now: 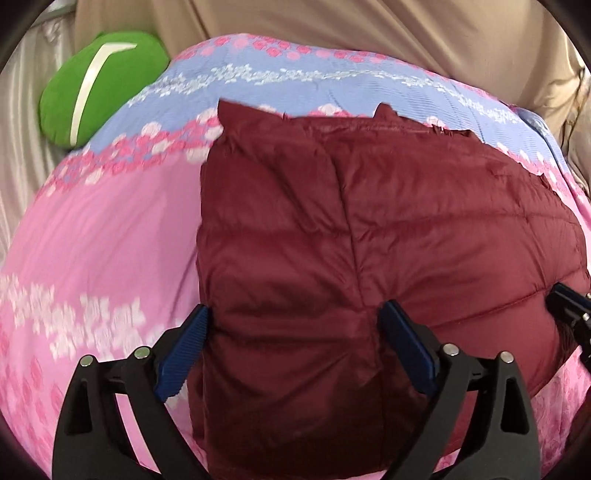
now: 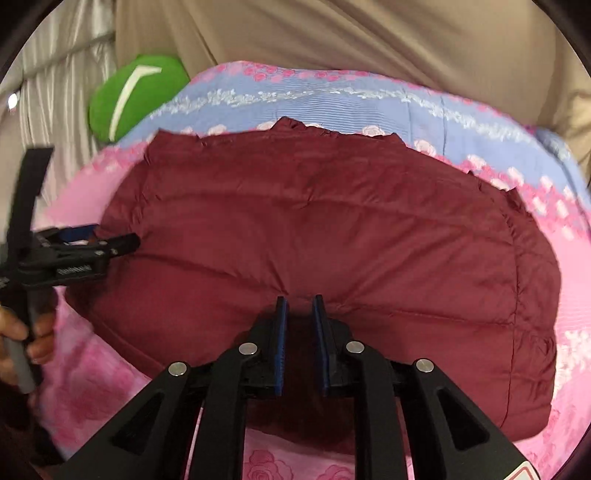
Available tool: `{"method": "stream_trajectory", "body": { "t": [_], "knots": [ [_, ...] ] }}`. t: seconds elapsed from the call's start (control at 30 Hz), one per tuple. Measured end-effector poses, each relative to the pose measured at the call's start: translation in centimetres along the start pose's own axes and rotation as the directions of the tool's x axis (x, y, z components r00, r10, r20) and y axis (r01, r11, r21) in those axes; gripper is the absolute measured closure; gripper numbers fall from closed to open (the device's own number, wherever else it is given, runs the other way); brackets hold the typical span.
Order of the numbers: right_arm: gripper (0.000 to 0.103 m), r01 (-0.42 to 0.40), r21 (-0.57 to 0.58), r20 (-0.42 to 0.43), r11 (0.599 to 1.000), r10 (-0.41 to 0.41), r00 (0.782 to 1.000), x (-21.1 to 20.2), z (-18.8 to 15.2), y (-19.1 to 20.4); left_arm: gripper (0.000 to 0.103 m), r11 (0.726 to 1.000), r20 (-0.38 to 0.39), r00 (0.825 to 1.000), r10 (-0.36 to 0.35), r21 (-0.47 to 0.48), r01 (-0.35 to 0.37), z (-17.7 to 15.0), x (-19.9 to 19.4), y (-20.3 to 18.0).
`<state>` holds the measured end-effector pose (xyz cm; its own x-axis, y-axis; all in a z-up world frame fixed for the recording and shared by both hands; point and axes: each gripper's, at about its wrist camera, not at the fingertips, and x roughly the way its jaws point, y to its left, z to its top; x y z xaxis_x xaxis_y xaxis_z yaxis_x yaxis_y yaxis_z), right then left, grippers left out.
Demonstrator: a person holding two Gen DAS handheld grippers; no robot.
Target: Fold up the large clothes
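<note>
A dark red quilted puffer jacket (image 1: 369,240) lies folded on a pink and blue floral bedspread (image 1: 92,240). My left gripper (image 1: 295,314) stands wide open, its blue pads on either side of the jacket's near left fold. In the right wrist view the jacket (image 2: 314,229) spreads wide, and my right gripper (image 2: 300,306) has its jaws nearly closed, pinching the jacket's near edge. The left gripper (image 2: 110,240) shows at the left there, at the jacket's left edge. The right gripper's tip (image 1: 569,299) shows at the right edge of the left wrist view.
A green cushion with a white stripe (image 1: 103,88) lies at the bed's far left. Beige fabric (image 1: 369,29) rises behind the bed, and silvery curtain folds (image 2: 55,74) hang at the far left. A hand (image 2: 18,332) holds the left gripper's handle.
</note>
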<state>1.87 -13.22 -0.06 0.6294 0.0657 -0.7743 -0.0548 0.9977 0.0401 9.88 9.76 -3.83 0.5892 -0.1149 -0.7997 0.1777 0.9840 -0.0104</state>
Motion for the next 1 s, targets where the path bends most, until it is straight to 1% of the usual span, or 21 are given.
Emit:
{"method": "stream_trajectory", "body": {
  "t": [0.1,0.17,0.3,0.33,0.43,0.5,0.6,0.67,0.73,0.8,0.87,1.0],
  "knots": [
    [0.085,0.059,-0.011,0.0,0.998,-0.059,0.998,0.9,-0.8,0.6,0.007,0.998,-0.001,1.0,-0.024,-0.055,0.024,-1.0,0.6,0.5],
    [0.085,0.075,0.015,0.001,0.997,-0.075,0.997,0.5,-0.9,0.6,0.006,0.998,0.017,1.0,-0.009,-0.054,0.01,-1.3,0.7,0.3],
    [0.084,0.021,0.047,0.03,0.999,-0.022,0.999,-0.8,-0.8,1.6,0.006,0.999,0.036,0.999,0.018,-0.039,-0.016,-1.4,0.7,0.0],
    [0.084,0.02,0.039,0.027,0.999,-0.022,0.999,-0.6,-0.9,2.0,0.005,0.999,0.038,0.999,0.017,-0.041,-0.015,-1.4,0.7,0.0],
    [0.084,0.059,0.01,-0.001,0.998,-0.059,0.998,1.1,-1.7,2.7,0.005,0.999,0.04,0.999,0.009,-0.044,-0.007,-1.4,0.8,0.3],
    [0.084,0.054,0.026,-0.012,0.998,-0.053,0.998,1.2,-1.5,2.6,0.005,0.999,0.042,0.999,0.014,-0.042,-0.013,-1.4,0.9,0.2],
    [0.084,0.013,0.07,0.005,0.997,-0.013,1.0,-0.2,-0.8,2.4,0.005,0.999,0.045,0.999,0.018,-0.041,-0.016,-1.5,0.9,0.2],
    [0.083,-0.009,0.077,0.022,0.997,0.007,1.0,-0.7,-0.3,2.6,0.005,0.999,0.049,0.999,0.018,-0.039,-0.016,-1.6,0.9,0.2],
    [0.082,-0.008,0.062,0.015,0.998,0.007,1.0,-0.2,-0.1,3.2,0.005,0.999,0.051,0.999,0.018,-0.038,-0.016,-1.6,0.9,0.3],
    [0.081,0.01,0.052,-0.018,0.999,-0.009,1.0,1.5,-0.5,3.6,0.005,0.999,0.053,0.998,0.017,-0.038,-0.015,-1.6,0.9,0.2],
    [0.081,0.023,0.047,-0.021,0.999,-0.022,1.0,2.5,-0.7,3.7,0.005,0.999,0.055,0.998,0.017,-0.038,-0.015,-1.7,0.9,0.1],
    [0.081,0.018,0.058,-0.037,0.998,-0.016,0.999,2.1,-0.2,3.7,0.005,0.999,0.059,0.998,0.022,-0.035,-0.02,-1.7,0.9,-0.1]
  ]
}}
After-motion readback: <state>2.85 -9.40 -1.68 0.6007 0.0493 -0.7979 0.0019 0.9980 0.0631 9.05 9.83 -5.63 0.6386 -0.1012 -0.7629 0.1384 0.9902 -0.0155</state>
